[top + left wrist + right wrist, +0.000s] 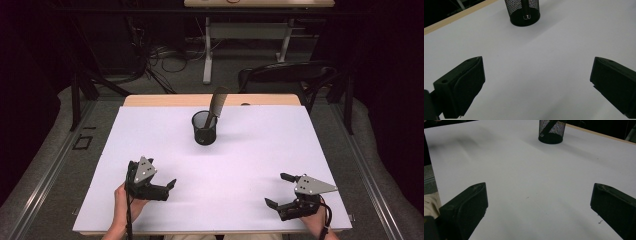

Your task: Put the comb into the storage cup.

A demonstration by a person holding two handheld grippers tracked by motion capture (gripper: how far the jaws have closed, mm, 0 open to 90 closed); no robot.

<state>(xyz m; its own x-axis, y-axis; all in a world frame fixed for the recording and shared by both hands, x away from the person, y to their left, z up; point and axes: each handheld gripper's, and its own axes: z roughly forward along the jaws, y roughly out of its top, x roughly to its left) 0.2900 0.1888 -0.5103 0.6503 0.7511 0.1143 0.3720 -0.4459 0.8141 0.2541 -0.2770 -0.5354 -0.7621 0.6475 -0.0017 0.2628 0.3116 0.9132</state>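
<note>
A black mesh cup (204, 128) stands upright on the white table sheet (150, 135), slightly behind the middle. A long tool (218, 102) with a grey flat upper end leans out of the cup to the right, its dark handle (525, 7) down inside. My left gripper (167, 189) rests near the front left, open, nothing between its jaws, and pointed toward the cup (525, 13). My right gripper (277, 190) sits near the front right, open and empty too, with the cup (551, 131) far ahead of it.
The table's wooden back edge (165, 100) shows beyond the sheet. A dark chair (287, 75) stands behind the table at the right. Farther back are a desk frame (207, 55) and cables on the floor. A hand holds each gripper at the front edge.
</note>
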